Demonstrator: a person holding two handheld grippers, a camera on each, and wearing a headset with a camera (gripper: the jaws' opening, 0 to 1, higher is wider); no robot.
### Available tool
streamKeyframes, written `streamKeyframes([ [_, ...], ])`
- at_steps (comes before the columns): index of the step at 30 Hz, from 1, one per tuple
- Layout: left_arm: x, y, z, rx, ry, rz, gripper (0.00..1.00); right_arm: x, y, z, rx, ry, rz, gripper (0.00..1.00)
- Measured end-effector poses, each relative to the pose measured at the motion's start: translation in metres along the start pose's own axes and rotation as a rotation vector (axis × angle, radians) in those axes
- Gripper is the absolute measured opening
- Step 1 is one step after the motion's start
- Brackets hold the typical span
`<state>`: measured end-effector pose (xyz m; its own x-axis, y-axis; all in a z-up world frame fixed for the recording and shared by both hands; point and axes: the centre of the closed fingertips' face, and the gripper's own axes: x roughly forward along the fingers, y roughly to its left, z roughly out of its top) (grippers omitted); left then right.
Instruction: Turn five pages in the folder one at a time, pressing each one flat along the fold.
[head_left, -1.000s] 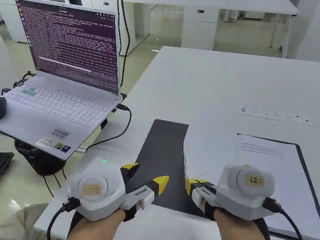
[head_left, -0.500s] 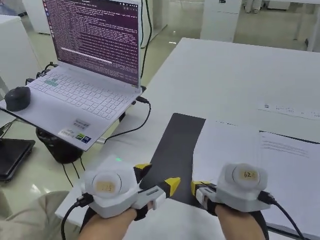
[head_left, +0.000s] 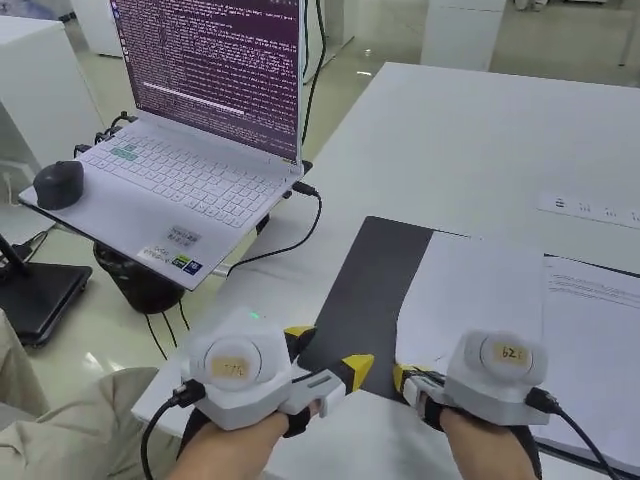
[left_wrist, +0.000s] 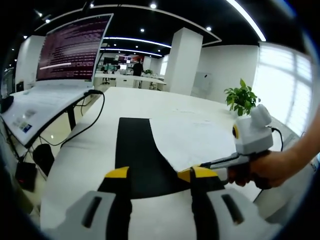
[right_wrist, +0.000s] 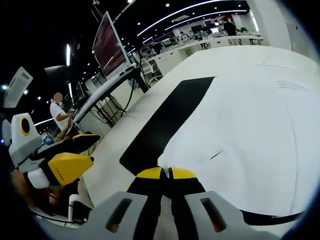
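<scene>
An open-plan office: white desks (head_left: 480, 140), a laptop (head_left: 200, 130), recessed ceiling lights (left_wrist: 152, 6), a potted plant (left_wrist: 241, 97).

One left hand-held gripper (head_left: 327, 351), one right hand-held gripper (head_left: 404, 377), one folder (head_left: 368, 290), one raised page (head_left: 470, 290), one laptop (head_left: 190, 150) at ten o'clock, one mouse (head_left: 60, 183), one power strip (head_left: 590, 210)

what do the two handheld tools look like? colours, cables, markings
Left tool and right tool: white rounded housings, each with a round yellowish label bearing digits on top, black jaws tipped yellow, a black cable trailing back. Left one shows a small green light. Forearms are bare, no sleeves.
</scene>
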<state>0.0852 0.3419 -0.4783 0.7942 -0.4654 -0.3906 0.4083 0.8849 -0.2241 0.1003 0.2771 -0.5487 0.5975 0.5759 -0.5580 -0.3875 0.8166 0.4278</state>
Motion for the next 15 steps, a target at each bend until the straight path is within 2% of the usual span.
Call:
streamKeyframes([
  [2, 0.002, -0.002, 0.000, -0.001, 0.001, -0.002, 0.46, -0.001, 0.006, 0.002, -0.042, -0.025, 0.038, 0.11],
  [4, 0.004, -0.004, 0.000, 0.003, 0.003, -0.006, 0.46, -0.004, 0.008, 0.001, -0.082, -0.031, 0.049, 0.17],
  [6, 0.008, -0.007, -0.001, 0.008, 0.012, -0.012, 0.46, -0.009, 0.009, 0.002, -0.079, -0.040, 0.055, 0.14],
  [10, 0.016, -0.014, 0.000, 0.023, 0.019, -0.029, 0.46, -0.024, 0.005, 0.013, -0.091, -0.105, 0.061, 0.15],
  [12, 0.024, -0.020, 0.001, 0.031, 0.022, -0.047, 0.46, -0.032, -0.003, 0.018, -0.092, -0.126, 0.052, 0.14],
  [15, 0.036, -0.030, -0.001, 0.058, 0.038, -0.077, 0.46, -0.042, -0.019, 0.024, -0.124, -0.154, 0.017, 0.04],
])
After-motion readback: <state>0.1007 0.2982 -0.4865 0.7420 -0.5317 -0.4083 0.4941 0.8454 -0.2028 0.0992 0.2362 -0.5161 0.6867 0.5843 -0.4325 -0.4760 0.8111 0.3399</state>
